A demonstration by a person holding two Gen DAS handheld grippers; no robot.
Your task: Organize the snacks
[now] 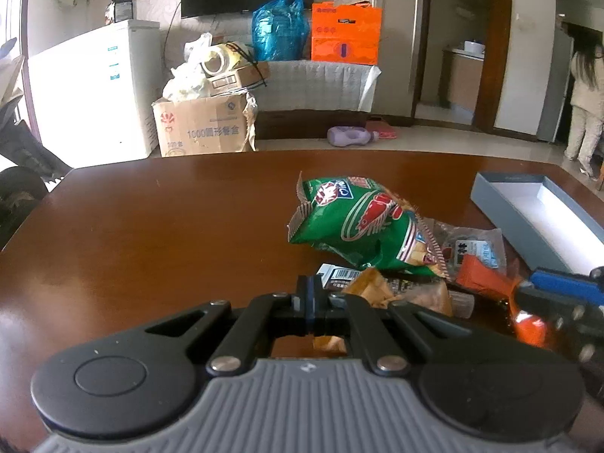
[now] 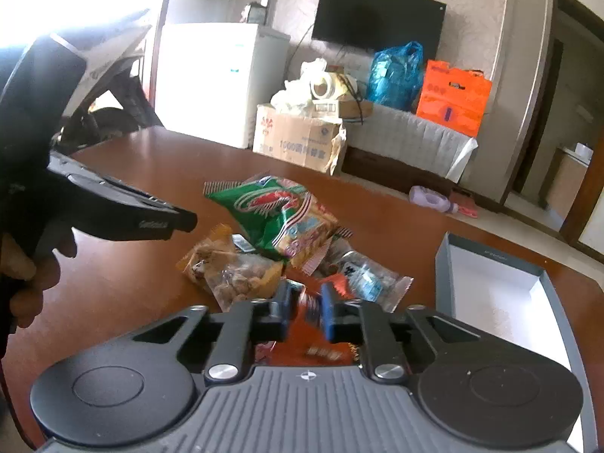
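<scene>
A pile of snacks lies on the brown table [image 1: 151, 226]: a green shrimp-chip bag [image 1: 358, 226] on top, a yellow nut packet [image 1: 377, 287] in front of it, and a clear packet with a white label [image 1: 472, 251]. My left gripper [image 1: 309, 294] hovers just left of the pile, shut, with nothing between its pads. My right gripper [image 2: 307, 309] is shut on an orange packet [image 2: 302, 334] at the pile's near right edge. The left wrist view shows that packet [image 1: 483, 277] in the right gripper [image 1: 528, 290]. An open grey box [image 2: 445, 260] with a white inside sits to the right.
A hand [image 2: 22, 271] holds the left gripper [image 2: 185, 222] at the left of the right wrist view. Beyond the table stand a white fridge [image 1: 94, 87], a cardboard carton [image 1: 204, 124], a blue bag [image 1: 279, 26] and an orange box [image 1: 345, 34]. A person [image 1: 585, 94] stands far right.
</scene>
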